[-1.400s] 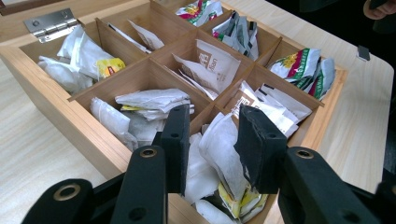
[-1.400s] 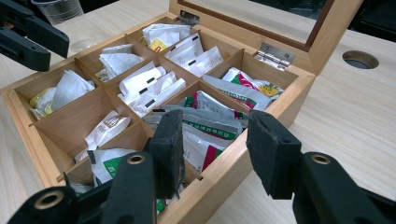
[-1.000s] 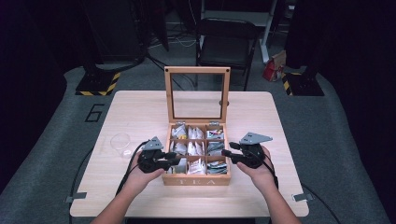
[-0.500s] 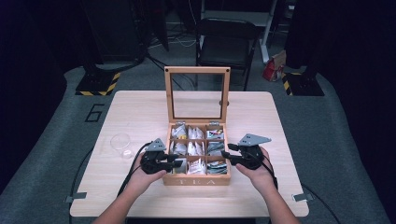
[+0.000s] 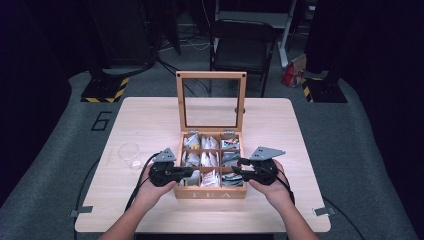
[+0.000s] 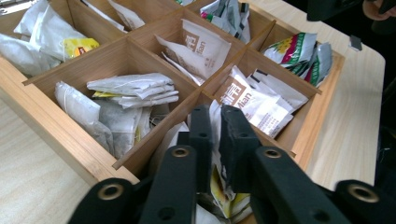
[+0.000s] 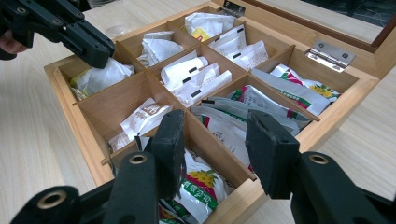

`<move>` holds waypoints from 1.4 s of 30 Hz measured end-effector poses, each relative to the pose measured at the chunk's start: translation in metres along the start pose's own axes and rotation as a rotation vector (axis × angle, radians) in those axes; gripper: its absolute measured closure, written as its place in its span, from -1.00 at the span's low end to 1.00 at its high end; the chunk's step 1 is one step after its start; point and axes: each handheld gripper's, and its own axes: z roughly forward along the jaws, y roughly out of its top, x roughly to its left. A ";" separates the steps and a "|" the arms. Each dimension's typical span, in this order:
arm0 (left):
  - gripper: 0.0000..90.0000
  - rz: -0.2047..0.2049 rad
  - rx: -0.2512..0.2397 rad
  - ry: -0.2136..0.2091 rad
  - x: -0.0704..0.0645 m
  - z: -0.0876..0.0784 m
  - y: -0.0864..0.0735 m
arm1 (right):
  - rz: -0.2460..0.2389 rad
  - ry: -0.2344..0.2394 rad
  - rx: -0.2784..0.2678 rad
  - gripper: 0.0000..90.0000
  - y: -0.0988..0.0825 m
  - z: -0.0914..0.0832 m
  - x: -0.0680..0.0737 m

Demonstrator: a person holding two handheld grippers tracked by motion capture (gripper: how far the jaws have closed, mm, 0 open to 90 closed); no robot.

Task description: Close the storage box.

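Now we are pinching a tea packet between the left gripper pads, whose jaws have just been closing on it, right at their tips inside the wooden tea box. Meanwhile our right gripper is hovering with its jaws apart and empty, a box divider lying between them.

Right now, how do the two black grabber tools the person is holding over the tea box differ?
The left gripper has just been closing its jaws, which now pinch a white tea sachet in the front left compartment; the right gripper has its jaws apart, gripping nothing. The left one reaches into its compartment, while the right one straddles a wooden divider near the front right corner. Both are black, hand-held, and aimed into the wooden tea box.
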 end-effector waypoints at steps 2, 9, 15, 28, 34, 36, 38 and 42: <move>0.96 0.001 -0.004 -0.006 -0.001 -0.001 0.000 | -0.003 0.003 -0.001 0.26 0.000 0.000 0.001; 0.99 0.003 -0.014 -0.008 -0.003 -0.002 0.001 | -0.005 0.003 0.002 0.26 -0.002 0.001 0.000; 1.00 0.018 -0.016 -0.016 -0.006 -0.006 0.004 | 0.006 -0.001 0.000 0.26 -0.002 0.000 -0.001; 1.00 0.019 -0.074 0.021 -0.009 -0.025 0.024 | 0.010 -0.008 -0.009 0.26 -0.002 -0.001 -0.001; 1.00 0.016 -0.087 0.033 -0.008 -0.035 0.035 | 0.018 -0.010 -0.004 0.26 -0.003 -0.001 -0.002; 1.00 0.022 -0.090 0.050 -0.008 -0.038 0.039 | 0.015 -0.012 -0.003 0.26 -0.003 -0.001 -0.002; 1.00 0.025 -0.087 0.051 -0.007 -0.042 0.044 | 0.018 -0.010 -0.005 0.26 -0.004 -0.001 -0.003; 1.00 0.036 -0.092 0.071 -0.007 -0.049 0.053 | 0.022 -0.008 -0.003 0.26 -0.004 -0.001 -0.002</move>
